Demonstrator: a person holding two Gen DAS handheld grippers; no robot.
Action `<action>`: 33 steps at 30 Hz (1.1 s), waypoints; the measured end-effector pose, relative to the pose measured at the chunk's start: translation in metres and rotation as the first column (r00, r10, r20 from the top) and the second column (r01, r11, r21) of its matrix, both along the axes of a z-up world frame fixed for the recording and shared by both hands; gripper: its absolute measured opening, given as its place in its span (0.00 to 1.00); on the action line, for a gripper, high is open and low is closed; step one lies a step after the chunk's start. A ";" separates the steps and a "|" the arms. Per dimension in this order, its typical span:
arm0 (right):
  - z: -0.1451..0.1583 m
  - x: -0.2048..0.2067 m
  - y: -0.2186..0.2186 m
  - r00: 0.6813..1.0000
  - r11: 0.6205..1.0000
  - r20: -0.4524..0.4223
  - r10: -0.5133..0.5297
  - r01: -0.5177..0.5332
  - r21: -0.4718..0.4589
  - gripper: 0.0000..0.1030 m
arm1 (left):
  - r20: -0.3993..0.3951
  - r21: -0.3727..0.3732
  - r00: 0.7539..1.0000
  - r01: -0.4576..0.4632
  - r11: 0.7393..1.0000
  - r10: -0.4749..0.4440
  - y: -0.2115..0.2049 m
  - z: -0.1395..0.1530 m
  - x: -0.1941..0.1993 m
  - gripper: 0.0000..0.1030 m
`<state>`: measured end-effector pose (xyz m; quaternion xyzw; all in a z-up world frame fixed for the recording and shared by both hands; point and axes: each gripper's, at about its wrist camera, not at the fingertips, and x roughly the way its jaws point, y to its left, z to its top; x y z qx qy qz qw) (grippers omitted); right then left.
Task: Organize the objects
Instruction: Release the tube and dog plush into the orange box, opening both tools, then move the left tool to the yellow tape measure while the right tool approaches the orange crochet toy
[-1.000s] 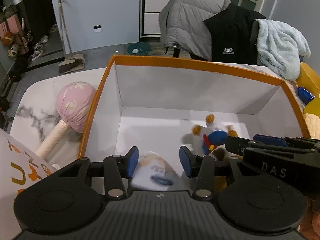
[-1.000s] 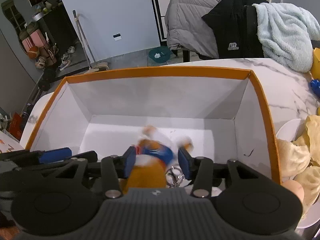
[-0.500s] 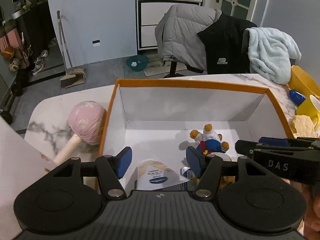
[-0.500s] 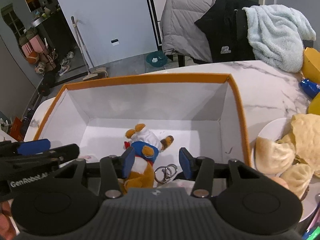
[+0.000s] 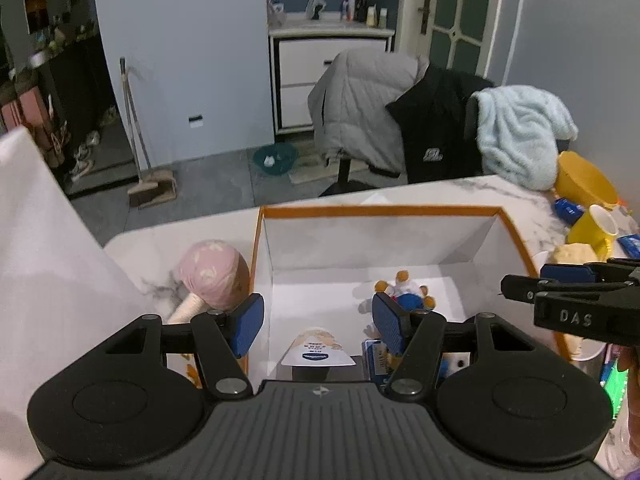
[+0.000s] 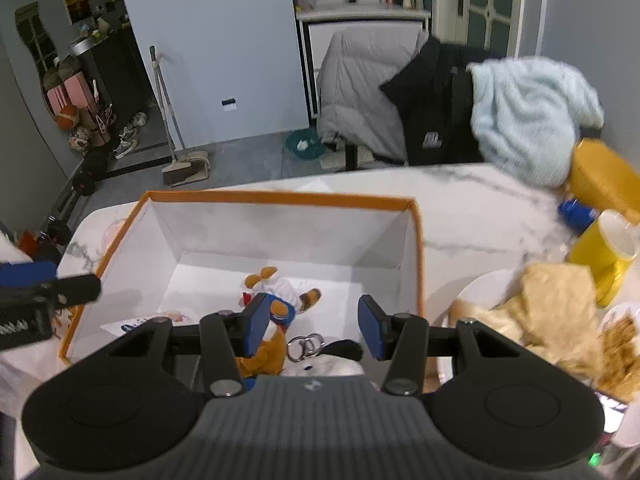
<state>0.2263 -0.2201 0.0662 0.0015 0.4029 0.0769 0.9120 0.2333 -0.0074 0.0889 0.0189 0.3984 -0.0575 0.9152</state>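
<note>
An orange-rimmed white box (image 5: 380, 211) (image 6: 280, 198) stands on the marble table. Inside lie a small plush toy in blue and white (image 5: 404, 294) (image 6: 280, 296), a white packet with a blue label (image 5: 316, 350) (image 6: 160, 320), a metal key ring (image 6: 306, 346) and a white and black plush (image 6: 332, 362). My left gripper (image 5: 316, 324) is open and empty above the box's near edge. My right gripper (image 6: 314, 326) is open and empty above the box's near right part.
A pink ball-headed massage stick (image 5: 210, 276) lies left of the box. A white lid or board (image 5: 48, 260) stands at the far left. Yellow cups (image 6: 604, 252), a blue bottle (image 6: 576, 212) and a plate of flatbread (image 6: 540, 312) sit to the right. Jackets hang on a chair (image 5: 400, 120) behind.
Both grippers have drawn back and up from inside the box. The plush toy left the right gripper's jaws and the packet the left gripper's; both lie on the box floor.
</note>
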 end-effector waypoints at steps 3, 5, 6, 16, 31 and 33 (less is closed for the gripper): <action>0.010 -0.016 0.002 0.999 0.999 0.030 0.038 -0.037 -0.031 0.50 | 0.045 -0.029 0.999 0.018 0.999 -0.016 0.001 0.009 -0.018 0.72; 0.016 -0.027 0.004 0.996 0.997 0.048 0.069 -0.068 -0.038 0.50 | 0.064 -0.037 0.997 0.040 0.999 -0.038 0.001 0.011 -0.029 0.73; 0.018 -0.033 0.005 0.995 0.996 0.055 0.086 -0.084 -0.043 0.50 | 0.072 -0.036 0.996 0.048 0.998 -0.046 0.001 0.013 -0.033 0.73; 0.025 -0.096 0.005 0.974 0.977 0.093 0.207 -0.200 -0.079 0.51 | 0.136 -0.166 0.989 0.088 0.982 -0.065 0.018 0.012 -0.082 0.81; -0.018 -0.139 -0.022 0.979 0.981 0.076 0.190 -0.192 0.016 0.60 | 0.056 -0.254 0.998 0.051 0.966 -0.038 0.027 -0.067 -0.110 0.85; -0.031 -0.138 -0.028 0.986 0.985 0.064 0.154 -0.158 0.066 0.60 | 0.036 -0.296 0.999 0.028 0.955 -0.018 0.032 -0.083 -0.112 0.85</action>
